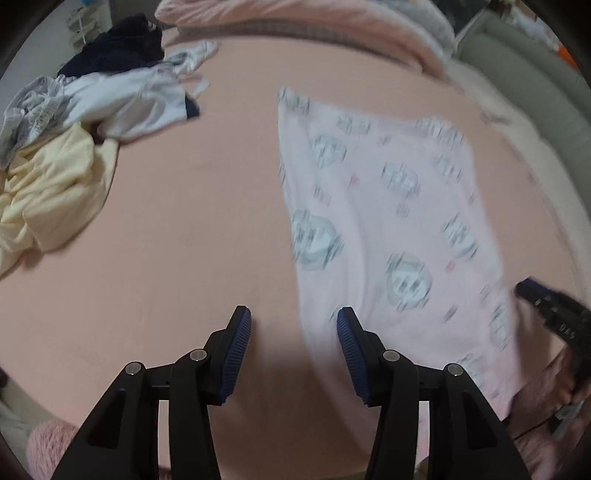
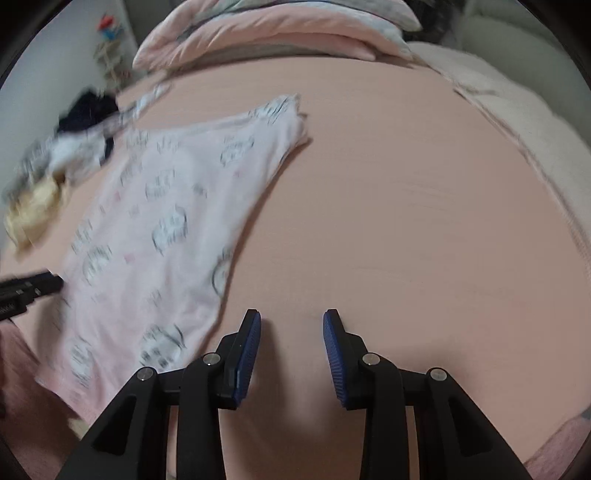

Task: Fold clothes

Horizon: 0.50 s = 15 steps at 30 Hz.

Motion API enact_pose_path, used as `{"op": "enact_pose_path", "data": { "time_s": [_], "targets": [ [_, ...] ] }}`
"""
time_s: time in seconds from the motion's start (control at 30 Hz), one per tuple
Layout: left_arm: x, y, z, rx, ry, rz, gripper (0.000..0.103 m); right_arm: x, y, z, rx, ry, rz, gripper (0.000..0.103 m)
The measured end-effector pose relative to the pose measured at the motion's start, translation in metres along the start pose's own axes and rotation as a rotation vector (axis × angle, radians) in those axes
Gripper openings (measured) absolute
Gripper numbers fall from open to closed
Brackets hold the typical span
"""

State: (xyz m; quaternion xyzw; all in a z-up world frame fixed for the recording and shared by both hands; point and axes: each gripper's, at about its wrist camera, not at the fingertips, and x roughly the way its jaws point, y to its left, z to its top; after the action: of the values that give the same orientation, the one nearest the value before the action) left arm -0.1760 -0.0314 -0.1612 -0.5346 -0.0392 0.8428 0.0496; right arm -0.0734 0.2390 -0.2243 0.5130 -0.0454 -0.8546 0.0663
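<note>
Your left gripper (image 1: 294,319) hangs over the bed with its blue pads spread apart and nothing between them; below the gap there is only the pink sheet (image 1: 207,221). Its right pad (image 1: 351,354) sits over the near left edge of the garment (image 1: 388,206), but you cannot tell from the blur whether it touches the cloth. Your right gripper (image 2: 291,321) is likewise spread and empty, over bare sheet just right of the garment's near edge.

The garment is pale pink with grey printed faces and lies spread flat on the sheet between your two tools. In the left wrist view the other tool's dark tip shows at the garment's right side; in the right wrist view the left tool's tip sits at its left side.

Further out to your left, a loose pile of clothes rests on the sheet, well apart from the garment: a cream piece (image 1: 51,192) nearest, a white and grey piece (image 1: 122,99) behind it, and a dark navy piece (image 1: 118,48) at the back. At the far end of the bed, folded pink bedding (image 2: 266,33) is stacked, and a pale blanket (image 2: 524,136) runs along the right side. No basket or bin shows; everything lies straight on the bed.
</note>
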Motion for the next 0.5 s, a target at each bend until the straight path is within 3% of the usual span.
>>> {"op": "enact_pose_path", "data": {
  "time_s": [0.1,0.27,0.33,0.5],
  "targets": [
    [0.01,-0.018,0.022,0.06,-0.03,-0.007,0.046,0.001,0.012,0.018,-0.021,-0.029,0.043,0.036],
    [0.051,-0.023,0.034,0.142,0.046,0.079,0.047,0.042,0.038,0.036,-0.114,0.023,0.023,0.036],
    [0.047,-0.004,0.032,0.104,0.043,0.112,0.047,0.049,0.034,0.04,-0.106,0.027,0.023,0.035],
    [0.026,0.027,0.036,0.03,-0.01,0.125,0.043,0.034,-0.005,0.045,-0.034,0.035,-0.085,0.035]
  ]
}}
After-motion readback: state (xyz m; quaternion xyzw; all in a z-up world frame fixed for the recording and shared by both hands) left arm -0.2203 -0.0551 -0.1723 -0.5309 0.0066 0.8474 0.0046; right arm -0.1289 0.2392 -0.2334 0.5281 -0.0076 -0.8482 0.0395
